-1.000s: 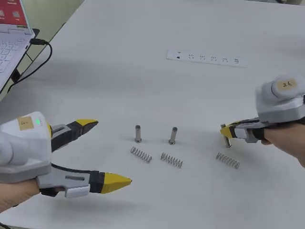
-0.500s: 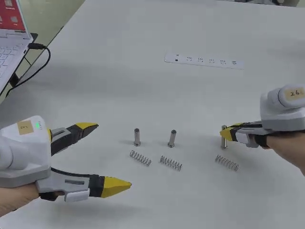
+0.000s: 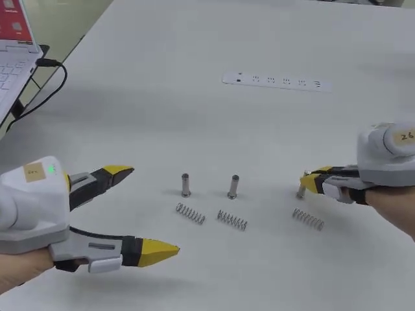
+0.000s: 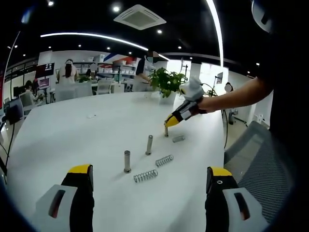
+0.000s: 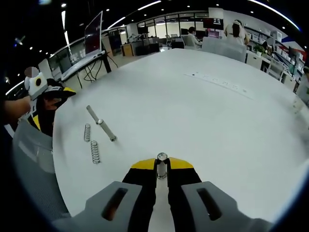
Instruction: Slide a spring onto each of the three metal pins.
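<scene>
— Your right gripper [image 3: 305, 181] is clamped on the rightmost short steel pin [image 3: 301, 190]. In the right gripper view its round head sits pinched between the yellow tips. A second ago that pin looked upright; now it leans. It has also crept a little away from the small coiled wire spring [image 3: 308, 219] lying just beside it on the white table [image 3: 194, 116].

— Agreed. I'd read that as you tipping the pin off its foot, so the grasp is made and the threading isn't. I cannot tell whether its base touches the table. Your left gripper [image 3: 152, 207] hasn't budged: jaws wide apart, holding nothing, hovering near the table's front edge.

— The left steel pin [image 3: 185, 184] and the middle steel pin [image 3: 233, 186] stand upright as before. The left spring [image 3: 190, 212] and the middle spring [image 3: 232, 220] lie just in front of them. No spring is on a pin yet.

— So you're at the very start. Your open gripper is well apart from the spring by the held pin, so expect a long reach across.
</scene>
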`<state>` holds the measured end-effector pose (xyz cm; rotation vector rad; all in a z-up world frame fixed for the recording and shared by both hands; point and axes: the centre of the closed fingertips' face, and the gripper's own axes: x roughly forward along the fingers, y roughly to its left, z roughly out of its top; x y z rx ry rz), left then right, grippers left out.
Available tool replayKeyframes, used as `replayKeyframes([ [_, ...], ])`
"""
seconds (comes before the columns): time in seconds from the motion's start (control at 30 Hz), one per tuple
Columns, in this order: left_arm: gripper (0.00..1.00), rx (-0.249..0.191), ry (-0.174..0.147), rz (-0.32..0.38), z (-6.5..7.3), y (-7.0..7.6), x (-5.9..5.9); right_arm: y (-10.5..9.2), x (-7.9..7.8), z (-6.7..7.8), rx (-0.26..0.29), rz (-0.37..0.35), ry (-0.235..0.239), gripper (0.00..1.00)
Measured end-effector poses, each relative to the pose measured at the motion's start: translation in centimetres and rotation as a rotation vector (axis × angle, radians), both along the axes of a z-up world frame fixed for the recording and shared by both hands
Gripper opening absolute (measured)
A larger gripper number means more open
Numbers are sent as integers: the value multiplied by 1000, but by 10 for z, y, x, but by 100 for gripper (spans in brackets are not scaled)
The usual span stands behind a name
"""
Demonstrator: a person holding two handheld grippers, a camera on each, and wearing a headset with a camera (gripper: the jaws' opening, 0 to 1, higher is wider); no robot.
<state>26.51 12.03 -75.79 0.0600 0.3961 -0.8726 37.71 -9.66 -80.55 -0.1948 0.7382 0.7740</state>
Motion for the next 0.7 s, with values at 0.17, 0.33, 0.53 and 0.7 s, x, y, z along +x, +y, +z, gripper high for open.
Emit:
replayKeyframes([
  [0.17,95,-1,-1,-2,0,-2,0,2,-5,0,-22,43,-32,6],
  [0.33,95,-1,1,-5,-1,-2,-1,2,-5,-1,-30,53,-42,6],
  [0.53,95,-1,-1,-4,-1,-1,-1,2,-8,-3,-33,53,-36,6],
  [0.7,95,-5,0,-3,-1,-2,-2,3,-11,-3,-39,67,-40,6],
])
